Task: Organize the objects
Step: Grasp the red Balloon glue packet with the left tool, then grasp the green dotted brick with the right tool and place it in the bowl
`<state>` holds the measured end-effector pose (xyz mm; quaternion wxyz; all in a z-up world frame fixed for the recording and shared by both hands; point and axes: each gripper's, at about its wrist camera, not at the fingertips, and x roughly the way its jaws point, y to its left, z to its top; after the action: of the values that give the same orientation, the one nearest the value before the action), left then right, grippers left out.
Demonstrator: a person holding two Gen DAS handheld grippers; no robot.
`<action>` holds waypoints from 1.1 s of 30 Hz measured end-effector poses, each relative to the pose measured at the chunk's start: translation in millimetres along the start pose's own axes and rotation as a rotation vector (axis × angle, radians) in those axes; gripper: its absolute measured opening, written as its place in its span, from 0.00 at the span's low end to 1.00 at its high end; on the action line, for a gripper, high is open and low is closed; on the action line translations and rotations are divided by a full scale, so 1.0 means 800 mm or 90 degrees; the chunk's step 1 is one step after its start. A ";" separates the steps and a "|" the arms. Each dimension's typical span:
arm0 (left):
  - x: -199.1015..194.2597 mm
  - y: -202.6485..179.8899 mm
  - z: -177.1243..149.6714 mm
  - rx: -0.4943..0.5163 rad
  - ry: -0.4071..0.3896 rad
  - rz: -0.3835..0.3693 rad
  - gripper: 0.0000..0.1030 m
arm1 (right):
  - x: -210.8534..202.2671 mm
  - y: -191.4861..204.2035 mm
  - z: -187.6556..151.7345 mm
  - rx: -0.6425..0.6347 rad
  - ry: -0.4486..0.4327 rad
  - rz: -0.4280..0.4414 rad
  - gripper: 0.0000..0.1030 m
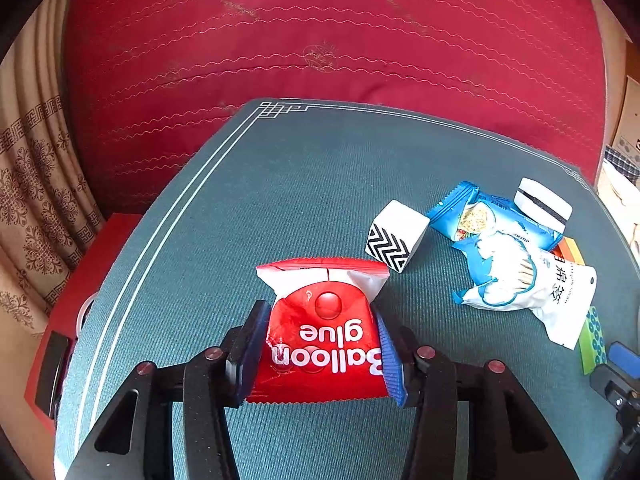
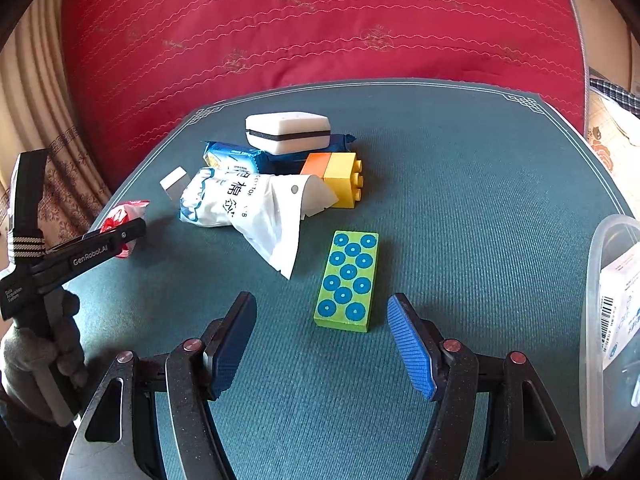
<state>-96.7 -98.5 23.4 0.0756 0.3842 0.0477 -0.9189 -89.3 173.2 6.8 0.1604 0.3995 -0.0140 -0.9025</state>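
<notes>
While the left gripper (image 1: 320, 354) clenched the red Balloon glue packet (image 1: 324, 328), the right gripper (image 2: 322, 344) waited.
Its fingers (image 2: 412, 356) stood released at lower centre, near the green dotted block (image 2: 347, 280) on the desk (image 2: 460, 208).

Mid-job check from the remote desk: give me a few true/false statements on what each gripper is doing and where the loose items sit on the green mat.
1. The left gripper is shut on the red Balloon glue packet. True.
2. The right gripper holds the green block with blue dots. False: its fingers stand open, and the block lies on the mat just ahead of them.
3. The white box with a black band rests on the blue snack packet. True.
4. The yellow and orange brick is inside the clear plastic container. False: it sits on the mat beside the white cotton swab bag.
5. The zigzag-patterned cube is stacked on the red packet. False: it stands on the mat, apart from it.
</notes>
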 end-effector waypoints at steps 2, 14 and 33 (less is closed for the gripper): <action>-0.006 -0.001 -0.001 -0.003 -0.006 -0.006 0.52 | 0.005 -0.001 0.005 0.001 0.000 -0.008 0.60; -0.021 -0.012 -0.001 0.008 -0.027 -0.033 0.52 | 0.028 -0.001 0.013 -0.033 0.001 -0.085 0.31; -0.023 -0.029 -0.005 0.031 -0.031 -0.053 0.52 | -0.045 -0.012 -0.012 0.033 -0.064 -0.051 0.29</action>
<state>-85.5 -73.3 34.3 0.0291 0.3612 0.0397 -0.9312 -62.2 193.8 24.4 0.1126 0.3582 -0.0295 -0.9264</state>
